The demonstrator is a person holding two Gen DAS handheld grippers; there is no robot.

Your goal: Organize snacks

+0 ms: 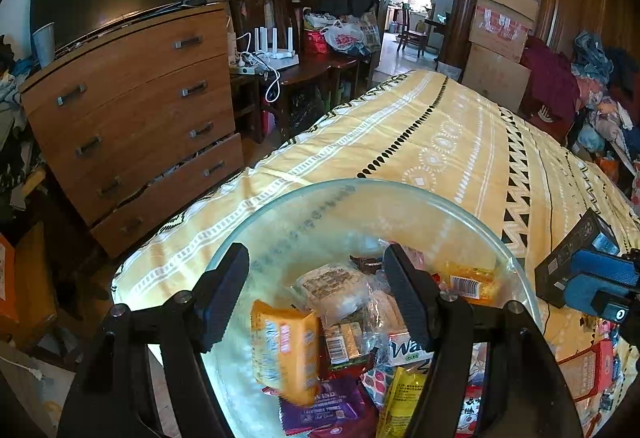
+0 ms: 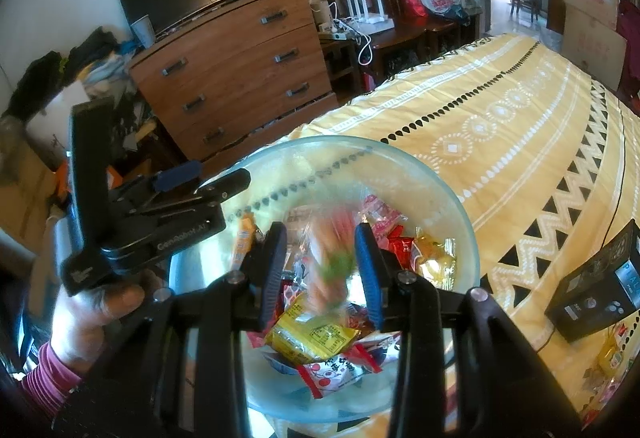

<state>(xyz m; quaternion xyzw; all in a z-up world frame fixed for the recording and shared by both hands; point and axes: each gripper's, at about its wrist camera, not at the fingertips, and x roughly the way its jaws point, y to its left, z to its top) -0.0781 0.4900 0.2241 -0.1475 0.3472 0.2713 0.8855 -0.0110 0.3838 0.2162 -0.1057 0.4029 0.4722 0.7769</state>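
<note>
We hold both claws, left claw (image 1: pixel 316 290) and right claw (image 2: pixel 320 266), spread open above the glass bowl (image 2: pixel 460 234) low in the frame, where a blurred snack packet (image 2: pixel 332 262) seems to drop among the snacks (image 1: pixel 320 338).

We see a yellow bedspread (image 1: pixel 420 141) with white bands and black zigzags; a clear glass bowl (image 2: pixel 464 238); an orange packet (image 1: pixel 286 352); a purple wrapper (image 1: pixel 324 404).
</note>
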